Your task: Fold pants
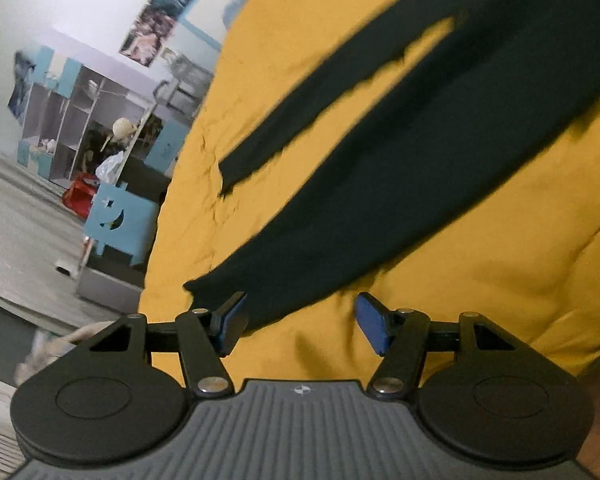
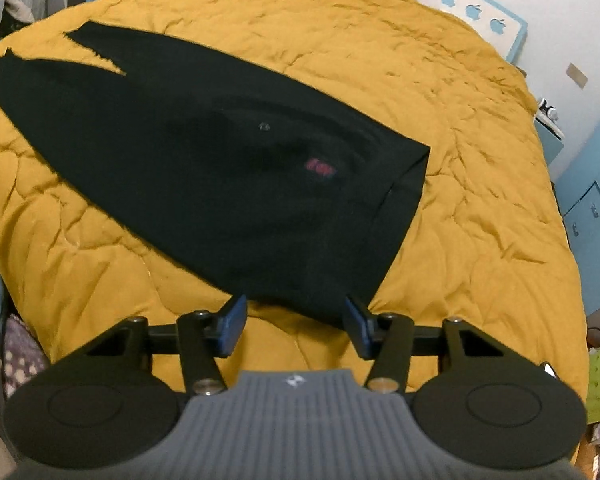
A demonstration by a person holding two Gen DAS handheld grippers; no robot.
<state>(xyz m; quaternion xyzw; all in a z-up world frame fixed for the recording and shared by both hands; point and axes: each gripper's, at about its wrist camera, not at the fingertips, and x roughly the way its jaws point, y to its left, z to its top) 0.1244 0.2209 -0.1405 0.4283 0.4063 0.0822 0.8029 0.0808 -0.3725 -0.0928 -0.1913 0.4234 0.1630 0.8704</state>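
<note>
Black pants are seen spread flat on a mustard-yellow quilt that covers a bed. In the right wrist view the waistband end lies nearest the camera, with a small red label and a metal button on the dark cloth, and the two legs run away toward the far left of the quilt, a narrow yellow wedge showing between their ends. The right tongs are held wide open just above the quilt, the near waistband edge lying between the blue pads without being gripped. In the left wrist view the legs stretch diagonally across the quilt, and one hem lies at the left tongs, which are likewise spread open and hold nothing. Beyond the quilt's left edge a shelf unit with blue panels is seen against a white wall.
</note>
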